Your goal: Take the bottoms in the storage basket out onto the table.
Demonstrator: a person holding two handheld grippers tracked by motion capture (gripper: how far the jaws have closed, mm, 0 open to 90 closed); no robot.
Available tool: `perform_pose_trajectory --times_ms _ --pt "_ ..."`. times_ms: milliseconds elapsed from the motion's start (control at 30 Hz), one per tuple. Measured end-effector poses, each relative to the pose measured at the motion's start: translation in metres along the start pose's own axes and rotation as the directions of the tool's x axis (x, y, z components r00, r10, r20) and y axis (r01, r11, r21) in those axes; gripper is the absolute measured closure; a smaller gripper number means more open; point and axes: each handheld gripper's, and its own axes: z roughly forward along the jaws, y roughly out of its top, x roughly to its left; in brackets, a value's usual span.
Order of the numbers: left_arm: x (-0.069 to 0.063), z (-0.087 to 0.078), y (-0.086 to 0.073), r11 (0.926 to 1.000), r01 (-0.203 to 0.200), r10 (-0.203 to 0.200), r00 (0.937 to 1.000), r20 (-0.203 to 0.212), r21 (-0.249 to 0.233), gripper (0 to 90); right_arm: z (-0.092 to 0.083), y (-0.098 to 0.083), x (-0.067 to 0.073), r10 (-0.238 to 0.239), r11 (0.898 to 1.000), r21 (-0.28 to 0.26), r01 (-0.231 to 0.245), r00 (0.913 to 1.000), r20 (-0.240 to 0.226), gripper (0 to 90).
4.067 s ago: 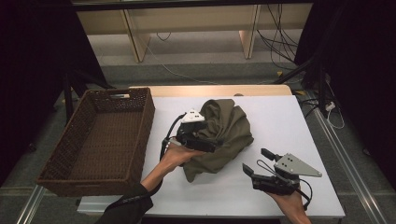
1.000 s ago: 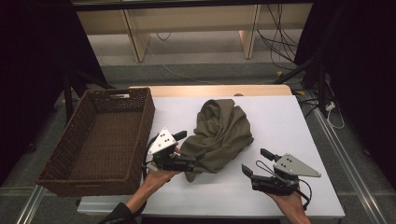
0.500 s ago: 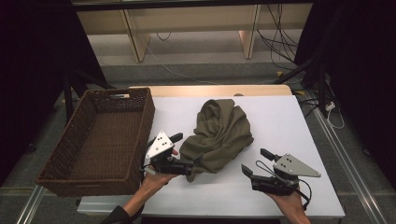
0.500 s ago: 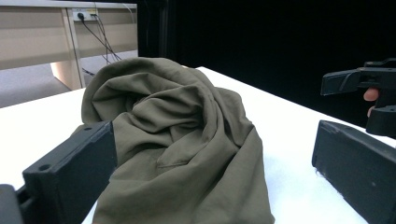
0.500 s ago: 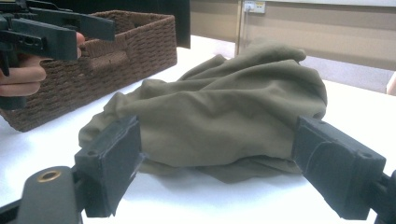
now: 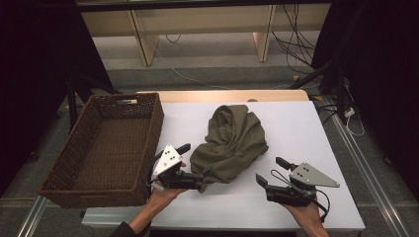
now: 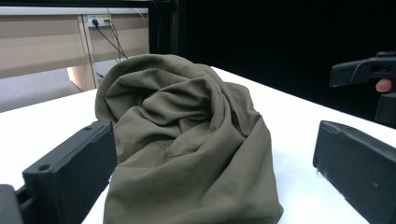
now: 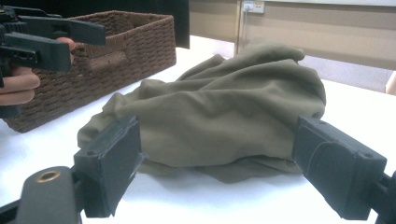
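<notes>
A crumpled olive-green cloth garment (image 6: 230, 144) is seen heaped near the middle of the white worktop (image 6: 306, 123), with a dark brown woven wicker basket (image 6: 106, 153) standing just beside it at the worktop's left edge. The basket is seen to hold nothing.

The left hand-held gripper (image 6: 190, 165) is held low at the near left hem of the garment. In the left gripper view its jaws are spread wide, with the bunched fabric (image 7: 187, 144) lying between them; nothing is clamped. One jaw appears to touch the cloth's edge in the high view, though firm contact cannot be confirmed.

The right hand-held gripper (image 6: 271, 172) is held near the front right of the worktop, a little apart from the garment. Its jaws are likewise spread wide in the right gripper view, with the cloth (image 8: 224, 121) framed between them but farther off, and nothing is gripped.

The step in hand is judged to be the approach for a first grasp on the garment, probably with the basket as its destination. For the next move, the left jaws would need to be pushed further over a thick fold and closed on it, so that more than a single loose layer is caught. The right hand-held gripper would need to be brought in to the opposite side, so that the heap can be lifted without trailing over the basket's rim.
</notes>
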Motion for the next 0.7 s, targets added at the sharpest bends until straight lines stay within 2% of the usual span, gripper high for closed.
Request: perform_pose_trajectory --times_ms 300,700 --pt "0.0033 -0.0012 -0.0001 0.9997 0.024 -0.024 0.9995 -0.019 -0.009 0.0 0.0002 -0.0001 -0.0001 0.0 1.0 0.0 0.0 1.0 0.0 16.9" --pt "0.0048 -0.0018 -0.0004 0.9994 0.028 -0.029 0.9988 -0.04 -0.02 0.0 0.0004 -0.0001 -0.0001 0.0 1.0 0.001 0.0 1.0 0.0 16.8"
